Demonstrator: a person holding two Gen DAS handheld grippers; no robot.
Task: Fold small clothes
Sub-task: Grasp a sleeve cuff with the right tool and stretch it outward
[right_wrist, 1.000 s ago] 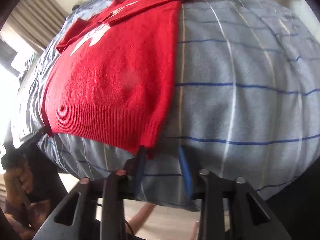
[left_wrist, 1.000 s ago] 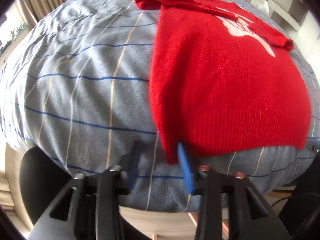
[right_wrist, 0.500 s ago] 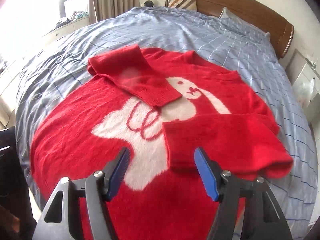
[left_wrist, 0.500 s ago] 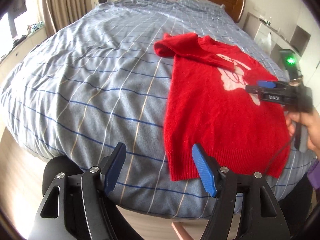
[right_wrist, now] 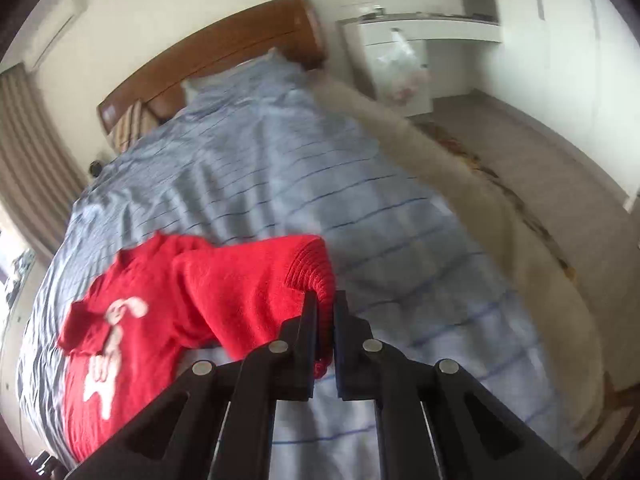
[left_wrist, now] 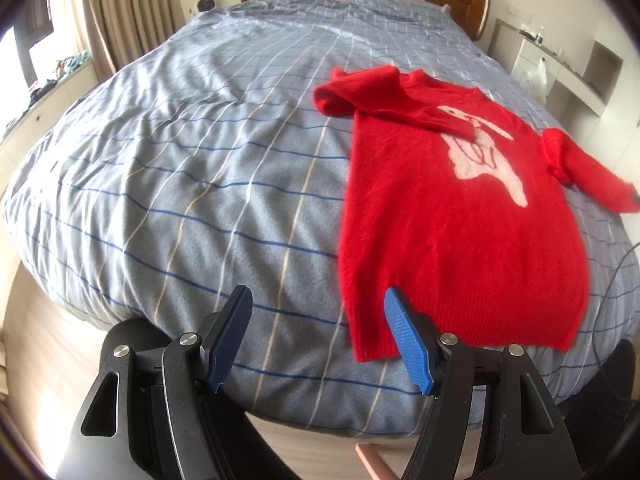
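The red sweater (left_wrist: 460, 216) lies face up on the near right part of the bed (left_wrist: 192, 168), hem toward the foot, its white rabbit design showing. Half a second ago both sleeves lay folded across the chest; now the right sleeve (right_wrist: 256, 296) is lifted off the body and drawn out to the side, its ribbed cuff pinched in the right tool (right_wrist: 325, 320), whose jaws have just closed tight on the knit. The other sleeve is still folded over the chest near the collar. The left tool (left_wrist: 316, 340) hangs above the foot of the bed beside the hem corner, its blue pads wide apart with nothing between them; a second ago it sat low against that corner, and it has since risen clear. For the task, this reads as the right sleeve being redone, probably to lay it flatter or squarer, so the body fold from the hem has not yet begun.
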